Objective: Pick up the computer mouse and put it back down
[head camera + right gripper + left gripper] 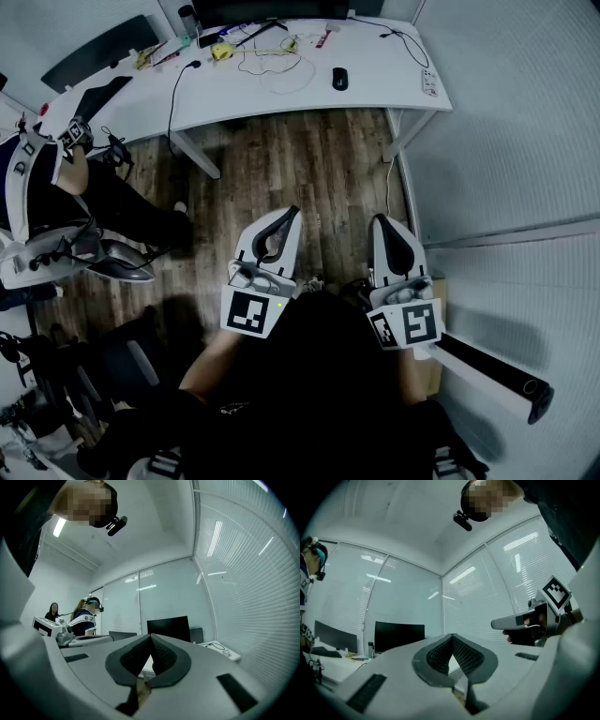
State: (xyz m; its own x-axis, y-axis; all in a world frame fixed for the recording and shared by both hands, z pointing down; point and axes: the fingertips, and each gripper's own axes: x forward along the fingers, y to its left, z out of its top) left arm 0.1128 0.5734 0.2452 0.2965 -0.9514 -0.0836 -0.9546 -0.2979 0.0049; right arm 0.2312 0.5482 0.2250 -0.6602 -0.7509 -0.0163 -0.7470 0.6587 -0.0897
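A bottle [188, 19] stands at the far edge of the desk [375, 75]; its contents cannot be made out. The computer mouse [339, 79] lies on the desk toward the right end, nearer the front edge, between loose cables [277, 67] and a power strip [429, 82] at the right edge. The monitor [272, 9] is cut off by the top of the head view. A second person [56, 187] is seated at the left, partly cut off. The left gripper [289, 214] and the right gripper [381, 221] are held level over the wooden floor [300, 159], well apart from the mouse. Each gripper's jaws are fully closed tip to tip with nothing between them
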